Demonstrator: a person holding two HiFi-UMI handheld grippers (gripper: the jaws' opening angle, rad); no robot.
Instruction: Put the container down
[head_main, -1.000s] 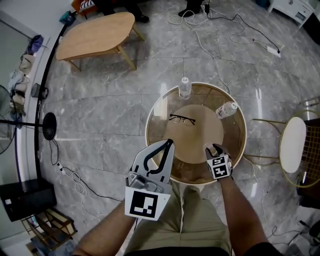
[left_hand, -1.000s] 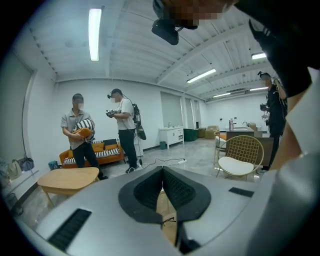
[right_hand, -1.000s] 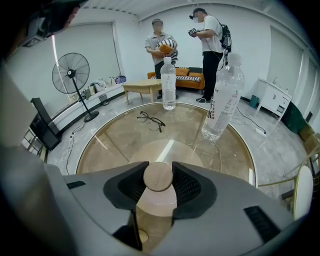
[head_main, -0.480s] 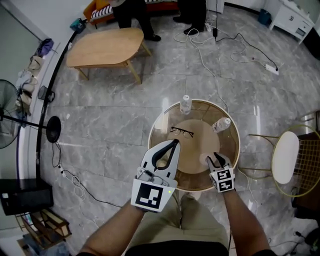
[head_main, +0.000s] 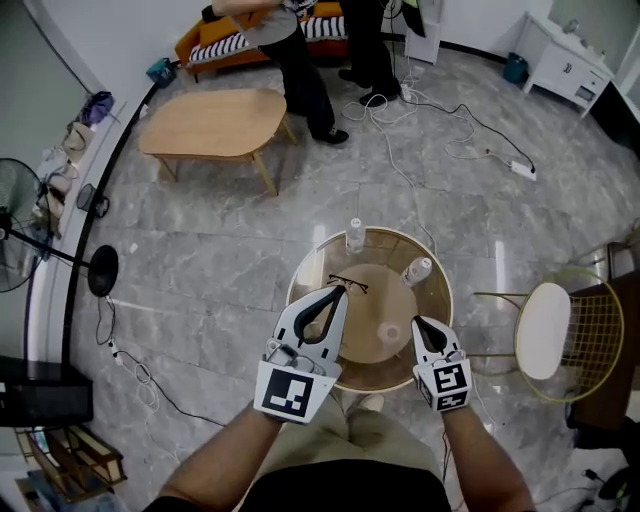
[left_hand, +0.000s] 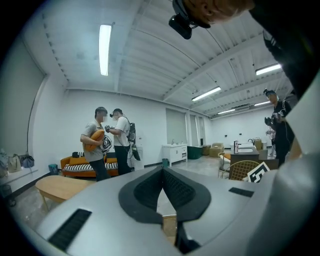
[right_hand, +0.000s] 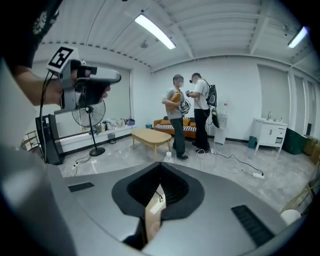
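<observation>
A small pale round container (head_main: 389, 334) stands on the round glass table (head_main: 315, 262), near its front edge. My right gripper (head_main: 417, 322) hovers just right of it and above the table's rim. Its jaws have just been closing and are now shut, with nothing between them; the right gripper view shows the tips (right_hand: 160, 164) meeting. My left gripper (head_main: 340, 291) is raised over the table's front left, also shut and empty, with its tips (left_hand: 162, 169) together. Neither gripper touches the container.
On the table are an upright water bottle (head_main: 354, 235), a tilted bottle (head_main: 417, 270) and a pair of glasses (head_main: 348, 285). A wire chair with a white seat (head_main: 543, 328) stands to the right, a wooden coffee table (head_main: 215, 125) and two people (head_main: 300, 40) behind. Cables lie across the floor.
Both grippers have risen above the table, the right one further. The right jaws were open and are now shut. The container sits on the table, apart from the gripper.
</observation>
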